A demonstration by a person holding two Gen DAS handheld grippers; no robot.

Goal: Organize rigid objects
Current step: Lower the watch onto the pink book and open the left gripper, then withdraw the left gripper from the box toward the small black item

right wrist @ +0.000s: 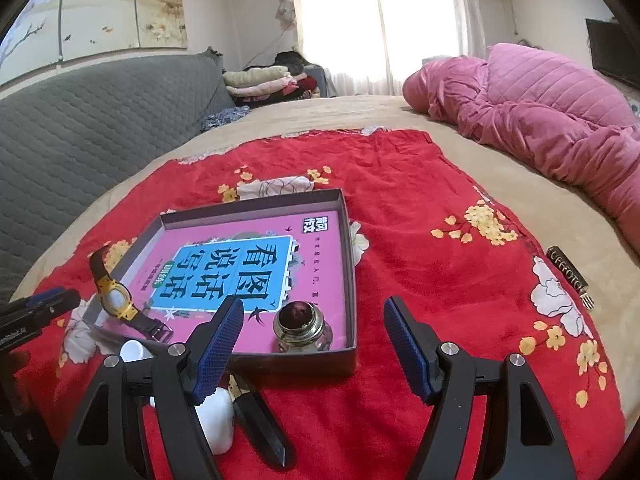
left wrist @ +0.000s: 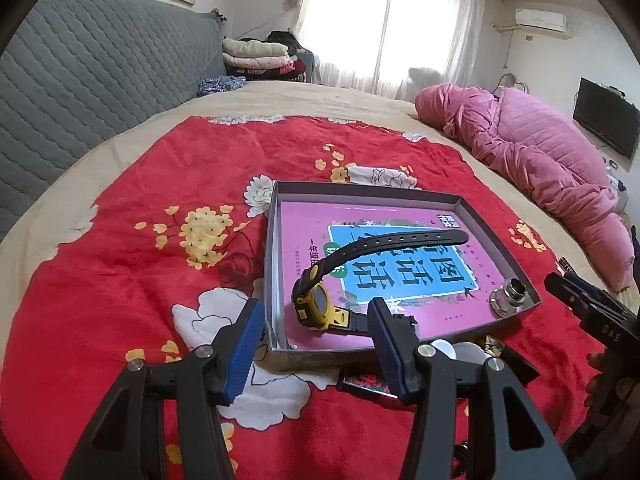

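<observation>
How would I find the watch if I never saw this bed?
Look at the red flowery blanket and find the shallow box holding a pink book. In its near left corner lies the watch: yellow case, black strap, unlike the shiny round metal thing in the other corner.

Open blanket to the sides, clutter at the tray's near edge

The red blanket (right wrist: pixel 420 216) lay bare right of the tray (right wrist: pixel 352 280) and on its far side, giving clear passage there. Inside the tray, the watch (left wrist: pixel 316 304) blocked the near left corner and the metal jar (right wrist: pixel 301 326) the near right, leaving the pink book (left wrist: pixel 320 216) open behind. A white bottle (right wrist: pixel 216 420) and dark knife (right wrist: pixel 264 428) crowded the blanket just before the tray's near wall.
</observation>
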